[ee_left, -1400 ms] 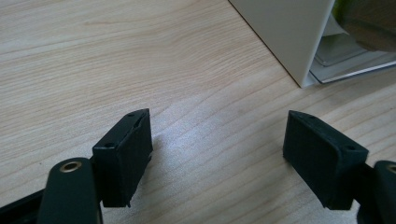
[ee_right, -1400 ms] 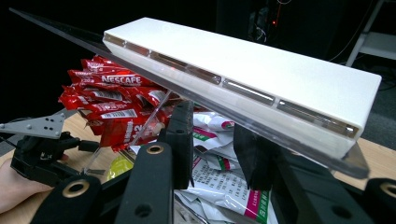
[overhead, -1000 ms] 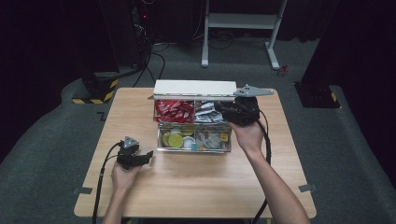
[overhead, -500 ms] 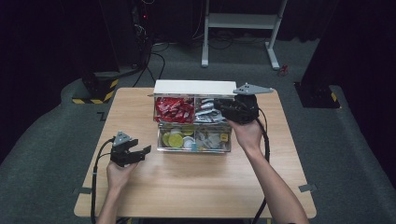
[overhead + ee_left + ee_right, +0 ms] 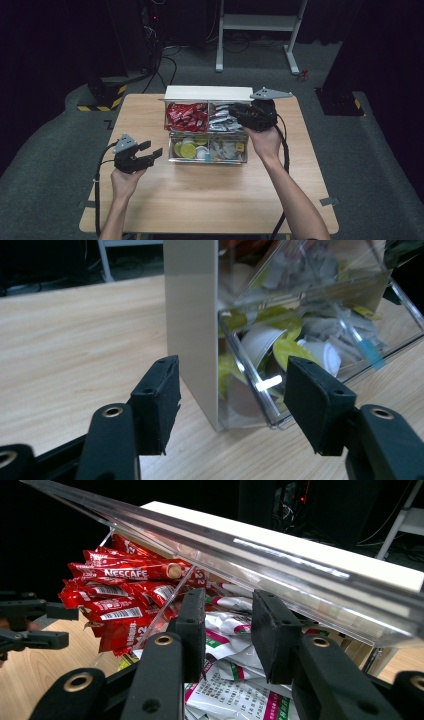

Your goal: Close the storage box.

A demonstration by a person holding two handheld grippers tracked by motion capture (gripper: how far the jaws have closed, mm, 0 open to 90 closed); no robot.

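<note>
A: High view puts the clear box [image 5: 207, 131] at the desk's [image 5: 200, 195] centre, toward twelve o'clock, with its white lid [image 5: 209, 93] standing up along the far side. The left tongs [image 5: 152, 154] hang at about nine o'clock of the box, clear of it; the right tongs [image 5: 235, 111] reach in over its two o'clock corner.

B: Left gripper view gives what that one cannot: the left tongs [image 5: 230, 390] are released, nothing between the pads, though the jaws have just been closing somewhat. Beyond them the box's corner [image 5: 260, 385] shows yellow-and-white capsules [image 5: 280, 347] behind the clear wall.

A: And the right?

B: Right gripper view looks under the raised clear lid [image 5: 240, 550]. Red Nescafe sticks [image 5: 120, 600] fill the compartment at ten o'clock, white sachets [image 5: 225, 680] lie below the right tongs [image 5: 227, 630]. The jaws stand narrowly parted above the sachets; I see nothing pinched between them.
</note>
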